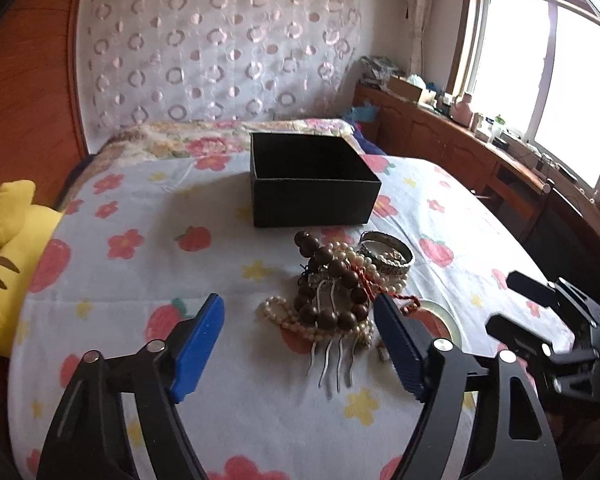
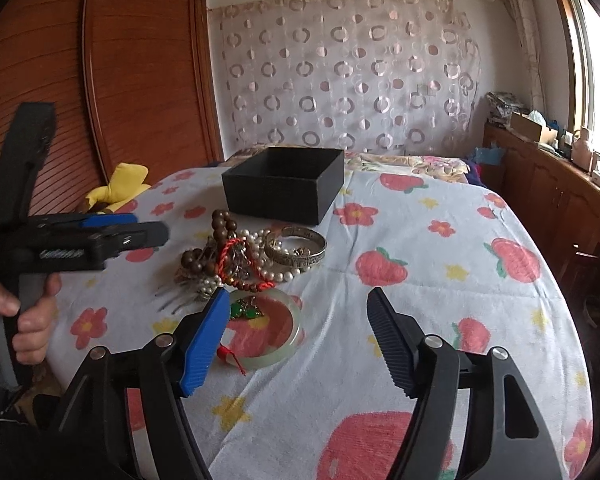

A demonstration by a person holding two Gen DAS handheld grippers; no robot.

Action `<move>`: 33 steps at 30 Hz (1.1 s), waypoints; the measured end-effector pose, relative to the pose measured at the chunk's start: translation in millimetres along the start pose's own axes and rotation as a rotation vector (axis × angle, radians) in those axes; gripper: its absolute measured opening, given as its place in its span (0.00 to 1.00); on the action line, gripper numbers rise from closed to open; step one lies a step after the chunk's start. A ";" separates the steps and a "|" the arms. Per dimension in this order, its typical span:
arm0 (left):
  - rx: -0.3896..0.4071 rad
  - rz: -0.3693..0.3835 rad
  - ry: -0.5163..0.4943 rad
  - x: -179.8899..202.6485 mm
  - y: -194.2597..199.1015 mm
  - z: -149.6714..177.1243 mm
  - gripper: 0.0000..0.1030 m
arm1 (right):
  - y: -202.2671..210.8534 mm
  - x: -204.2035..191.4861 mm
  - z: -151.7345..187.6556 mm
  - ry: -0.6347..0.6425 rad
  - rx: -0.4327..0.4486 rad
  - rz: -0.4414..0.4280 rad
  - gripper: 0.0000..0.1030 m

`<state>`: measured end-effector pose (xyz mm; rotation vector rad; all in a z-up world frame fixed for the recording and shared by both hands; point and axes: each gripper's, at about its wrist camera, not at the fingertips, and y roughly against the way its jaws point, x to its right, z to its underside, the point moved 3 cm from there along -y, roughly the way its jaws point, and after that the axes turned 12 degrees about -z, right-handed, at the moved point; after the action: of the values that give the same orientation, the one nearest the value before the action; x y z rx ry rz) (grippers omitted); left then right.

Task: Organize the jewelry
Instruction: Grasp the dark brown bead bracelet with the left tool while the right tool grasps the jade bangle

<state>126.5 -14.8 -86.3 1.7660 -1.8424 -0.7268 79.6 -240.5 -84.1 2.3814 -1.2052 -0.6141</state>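
we are looking at a wide bed covered by a white quilted sheet with red strawberries and flowers (image 1: 140, 280); the cloth is looking soft, so small things are sinking a little into it. on it, an open black cardboard box of square shape (image 1: 312, 184) is standing, and it is looking empty as far as we are seeing inside. just in front of the box, the tangled heap of jewelry (image 1: 332, 292) is lying: a string of big dark brown wooden beads (image 1: 332, 276), a carved silver metal bangle (image 1: 388, 254), white pearl strands (image 1: 284, 316), a pale green smooth jade bangle (image 2: 276, 332) with a red cord, and a silver metal hair comb with long teeth (image 1: 332, 356).

we are judging that the task is only beginning, since nothing is sitting in the box yet. the left gripper (image 1: 300, 344) is hovering over the near side of the heap, spread wide and gripping nothing. the right gripper (image 2: 296, 336) is also released, beside the jade bangle. the next move is asking for choosing one piece and separating it carefully, because the strands are crossing each other.
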 end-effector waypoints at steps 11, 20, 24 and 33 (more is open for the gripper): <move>-0.092 0.040 0.005 9.9 -41.2 -22.6 0.52 | -2.2 4.2 5.0 -0.009 -0.011 0.000 0.71; -0.187 0.102 0.041 19.4 -76.6 -35.0 0.32 | -7.6 0.8 1.1 0.012 -0.020 -0.009 0.71; -0.204 0.125 0.057 18.7 -79.9 -39.9 0.12 | -10.6 3.6 0.6 0.004 -0.031 -0.016 0.71; -0.078 0.125 0.019 15.3 -31.2 -62.4 0.11 | -11.0 8.1 -3.9 0.011 -0.045 -0.018 0.71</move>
<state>190.6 -33.7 -61.2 1.5882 -1.8672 -0.7201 93.1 -240.5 -88.3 2.3577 -1.1538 -0.6264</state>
